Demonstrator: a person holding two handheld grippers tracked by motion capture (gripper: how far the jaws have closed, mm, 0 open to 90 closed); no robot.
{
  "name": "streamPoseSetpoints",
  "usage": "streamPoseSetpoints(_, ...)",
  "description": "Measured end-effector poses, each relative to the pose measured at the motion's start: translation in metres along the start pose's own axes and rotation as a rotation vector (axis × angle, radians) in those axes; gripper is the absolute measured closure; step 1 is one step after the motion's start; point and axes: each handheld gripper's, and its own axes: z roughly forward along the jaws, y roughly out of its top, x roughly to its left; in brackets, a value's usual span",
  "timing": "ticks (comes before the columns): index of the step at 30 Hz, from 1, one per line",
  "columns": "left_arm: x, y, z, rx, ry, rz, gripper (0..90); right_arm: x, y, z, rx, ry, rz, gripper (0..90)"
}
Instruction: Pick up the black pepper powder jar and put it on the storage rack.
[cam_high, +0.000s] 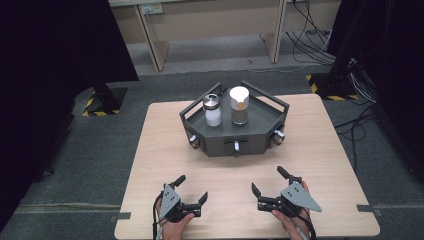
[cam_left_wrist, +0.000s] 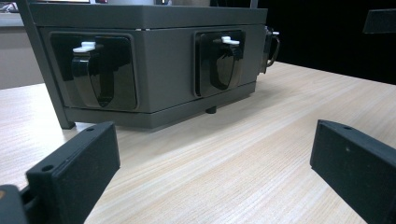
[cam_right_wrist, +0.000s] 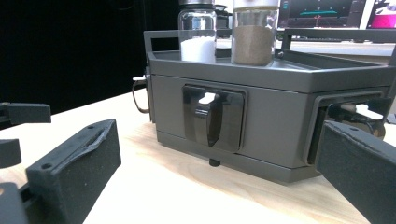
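Note:
A dark grey box (cam_high: 234, 134) with a railed top stands at the back middle of the wooden table (cam_high: 160, 150). On its top are a jar of white powder (cam_high: 213, 111) with a silver lid and a jar of brown powder (cam_high: 239, 105) with a white lid. Its front sides carry black recessed latches (cam_high: 236, 146). My left gripper (cam_high: 192, 187) rests near the front edge, open and holding nothing, facing two latches (cam_left_wrist: 93, 70). My right gripper (cam_high: 268, 180) is open beside it, also holding nothing. It faces the box (cam_right_wrist: 271, 116), both jars (cam_right_wrist: 198, 37) and a latch (cam_right_wrist: 212, 116).
Bare table lies between the grippers and the box, about a hand's length. Beyond the table are grey carpet, a pale wooden bench frame (cam_high: 160, 45), black stands on striped bases (cam_high: 100, 102) and loose cables (cam_high: 310, 40) at the back right.

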Motion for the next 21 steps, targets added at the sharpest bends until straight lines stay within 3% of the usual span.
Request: streamPoseSetpoints(21,-0.0002,-0.0003,-0.0002,-0.001,0.010,-0.001,1.0,-0.0016,-0.0029,-0.0013,-0.003,0.003,0.000,0.2)
